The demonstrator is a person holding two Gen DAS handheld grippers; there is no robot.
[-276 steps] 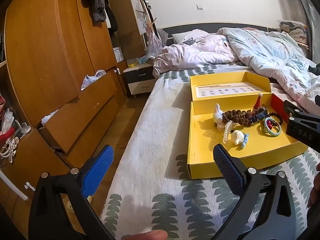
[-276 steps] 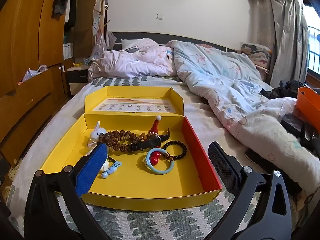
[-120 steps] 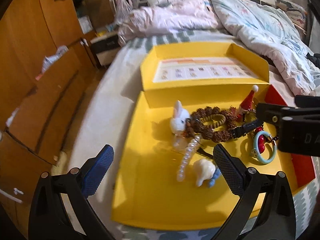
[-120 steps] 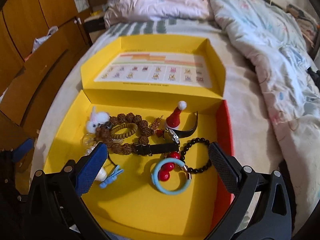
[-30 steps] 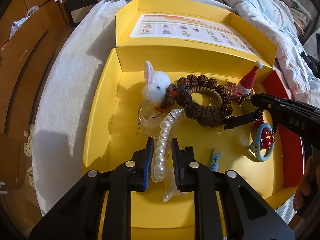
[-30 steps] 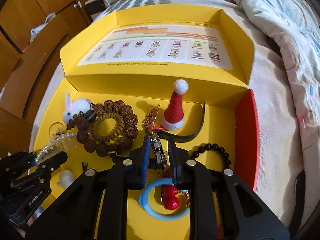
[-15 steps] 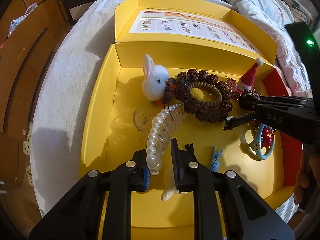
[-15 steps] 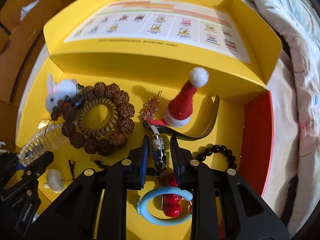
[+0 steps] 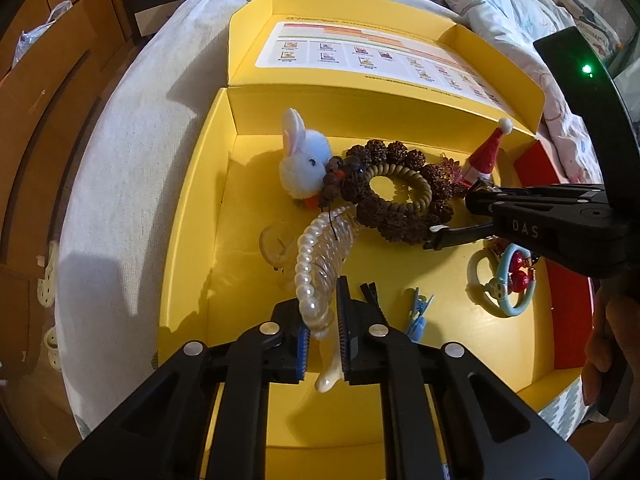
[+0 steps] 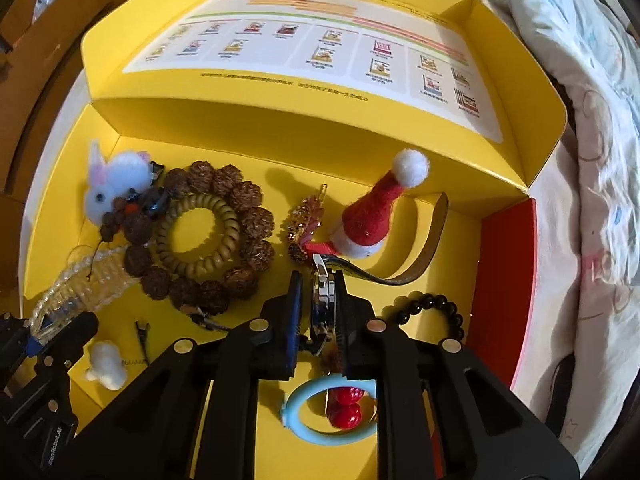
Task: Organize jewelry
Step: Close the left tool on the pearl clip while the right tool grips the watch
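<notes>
An open yellow box (image 9: pixel 192 220) on the bed holds the jewelry. My left gripper (image 9: pixel 322 308) has its jaws closing tight on the near end of a pearl hair clip (image 9: pixel 320 256), and the pads press on it. The clip's far end rests by a white rabbit pom (image 9: pixel 304 160) and a brown bead bracelet (image 10: pixel 244 196). My right gripper (image 10: pixel 318 300) points straight down, its jaws closing on a silver watch (image 10: pixel 324 292) standing on edge. The watch's black strap (image 10: pixel 432 232) curls behind a Santa hat clip (image 10: pixel 372 216).
A khaki coil hair tie (image 10: pixel 196 236), a gold clip (image 10: pixel 304 220), a black bead bracelet (image 10: pixel 436 304), a blue ring with red beads (image 10: pixel 296 420) and a small blue clip (image 9: pixel 420 316) lie in the box. Wooden drawers (image 9: pixel 48 120) stand left, a duvet (image 10: pixel 600 160) right.
The right gripper has come down over the watch and narrowed on it. The left gripper has stayed in place and tightened on the pearl clip, whose near end now sits between the pads.
</notes>
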